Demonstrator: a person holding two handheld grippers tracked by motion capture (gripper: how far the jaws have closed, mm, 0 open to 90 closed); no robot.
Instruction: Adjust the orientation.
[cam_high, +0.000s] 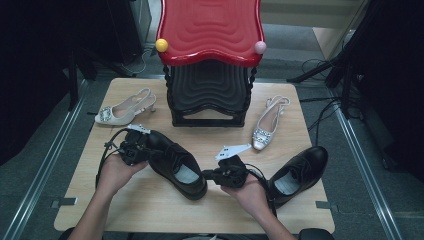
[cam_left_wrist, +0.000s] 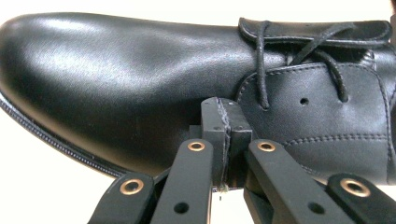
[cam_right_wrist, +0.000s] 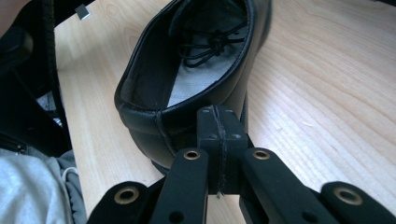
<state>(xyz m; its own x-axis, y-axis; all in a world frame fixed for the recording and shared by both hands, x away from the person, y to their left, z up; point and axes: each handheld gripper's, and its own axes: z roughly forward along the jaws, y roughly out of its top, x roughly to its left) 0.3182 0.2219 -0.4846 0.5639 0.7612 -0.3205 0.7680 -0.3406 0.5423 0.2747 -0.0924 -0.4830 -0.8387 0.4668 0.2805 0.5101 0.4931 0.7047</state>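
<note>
Black leather lace-up shoe (cam_high: 175, 162) lies mid-table (cam_high: 150, 210), glossy, stitched sole edge, grey insole, toe toward the left gripper (cam_high: 134, 148). Left gripper's jaws are fully closed, empty, tips against the shoe's side by the laces. Right gripper (cam_high: 212, 174) is closed too, empty, tips at the heel rim. Count: two black shoes, second one (cam_high: 300, 172) at the right; two pale slingback heels (cam_high: 125, 109) (cam_high: 269, 122); one red stool (cam_high: 210, 30). No readable writing.
</note>
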